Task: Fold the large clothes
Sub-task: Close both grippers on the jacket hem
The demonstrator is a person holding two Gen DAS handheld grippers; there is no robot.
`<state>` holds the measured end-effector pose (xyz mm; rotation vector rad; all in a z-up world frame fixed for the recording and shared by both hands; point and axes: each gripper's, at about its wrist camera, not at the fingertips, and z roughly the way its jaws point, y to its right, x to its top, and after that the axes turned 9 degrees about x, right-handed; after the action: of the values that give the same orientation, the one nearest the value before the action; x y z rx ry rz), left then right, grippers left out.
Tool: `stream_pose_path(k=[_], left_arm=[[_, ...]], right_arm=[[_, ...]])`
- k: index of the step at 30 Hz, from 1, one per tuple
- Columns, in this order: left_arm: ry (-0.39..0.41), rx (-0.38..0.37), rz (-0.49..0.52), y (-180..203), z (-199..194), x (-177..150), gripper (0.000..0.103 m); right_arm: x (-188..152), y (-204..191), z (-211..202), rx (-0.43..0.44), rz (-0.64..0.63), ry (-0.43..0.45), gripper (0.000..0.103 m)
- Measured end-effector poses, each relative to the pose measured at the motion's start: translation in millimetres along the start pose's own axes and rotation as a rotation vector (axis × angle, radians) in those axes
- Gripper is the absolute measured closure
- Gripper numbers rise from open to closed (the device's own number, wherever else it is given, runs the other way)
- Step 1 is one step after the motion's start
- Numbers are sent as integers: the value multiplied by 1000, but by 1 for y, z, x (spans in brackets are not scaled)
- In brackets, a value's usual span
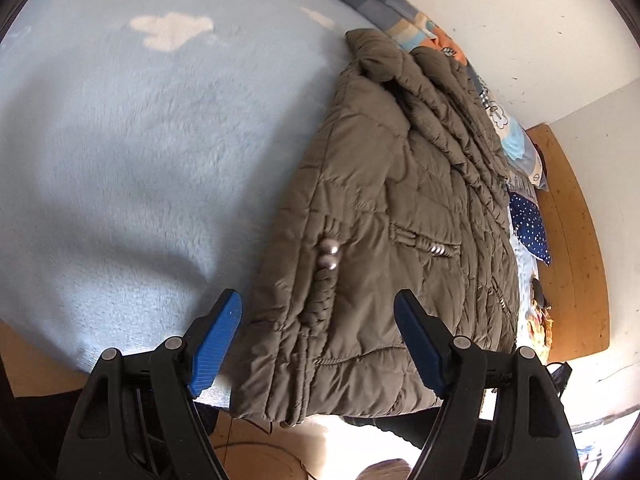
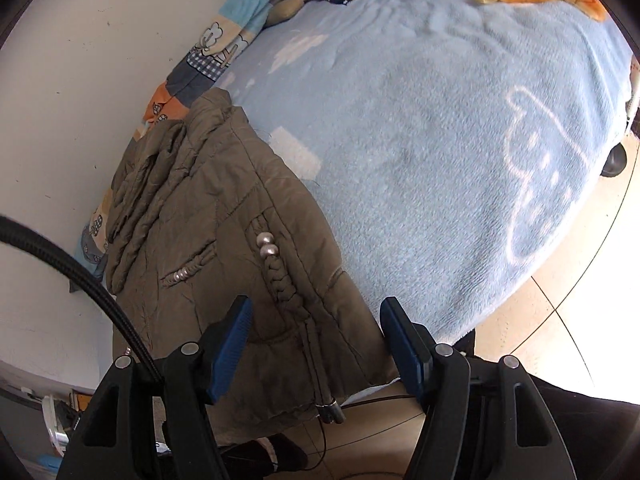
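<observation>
**Both grippers hovering open over the jacket**

The olive jacket (image 1: 384, 220) is lying folded on the blue blanket (image 1: 120, 140), right of centre in the left view, lower left in the right view. The left gripper (image 1: 318, 320) and right gripper (image 2: 316, 328) are standing wide apart, gripping nothing.

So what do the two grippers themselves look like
Both look alike: the left gripper and right gripper each have two black plastic arms with round silver pivot pins, tipped with blue ribbed pads. A black braided cable runs past the right one.
</observation>
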<state>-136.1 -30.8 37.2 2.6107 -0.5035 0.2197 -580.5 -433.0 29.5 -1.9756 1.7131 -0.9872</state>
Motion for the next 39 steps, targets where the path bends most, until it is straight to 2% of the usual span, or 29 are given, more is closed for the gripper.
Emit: stream_pose_path(k=[3,6,9,13,15,18,20,22,23,24,25,26,28,30,32,34,37,39], left_arm=[[-24,-10,5,0,6,-2,25],[-36,28,28,-1,10,-7,25],[-69,20,43,-1,16,-13,25],[-98,31,116,12,23,-21,25],[-101,18,149,18,27,-25,25],[-121,43,155,19,37,-29,25],[-103,54,177,22,34,-31,26],[-77,67,191,25,30,-33,38],[-65,76,190,26,28,-34,42],[-55,82,186,25,26,-34,50],[-42,88,176,23,24,-33,55],[-37,91,168,21,22,-33,56],[-38,106,171,23,25,-32,56],[-37,138,188,25,27,-32,52],[-27,184,200,25,28,-32,41],[-30,200,193,23,30,-30,30],[-50,200,168,18,38,-27,23],[-52,195,165,17,42,-26,20]], right_arm=[[-1,2,5,1,16,-13,32],[-2,0,12,5,10,-36,31],[0,-5,17,-20,-22,-50,31],[2,7,19,-84,24,-43,31],[3,13,22,-51,65,-58,31],[2,12,31,-29,57,-94,31],[0,11,38,6,62,-119,32],[-3,6,40,13,31,-132,49],[-5,2,39,25,16,-135,62],[-6,-2,38,29,1,-134,69],[-9,-5,36,32,-15,-129,71],[-10,-7,35,37,-27,-126,77],[-11,-12,34,40,-48,-123,79],[-11,-11,34,40,-53,-122,80],[-11,-10,35,41,-46,-126,79],[-10,-8,38,35,-40,-131,75],[-8,-4,41,29,-28,-137,69],[-7,-4,47,17,-29,-141,59]])
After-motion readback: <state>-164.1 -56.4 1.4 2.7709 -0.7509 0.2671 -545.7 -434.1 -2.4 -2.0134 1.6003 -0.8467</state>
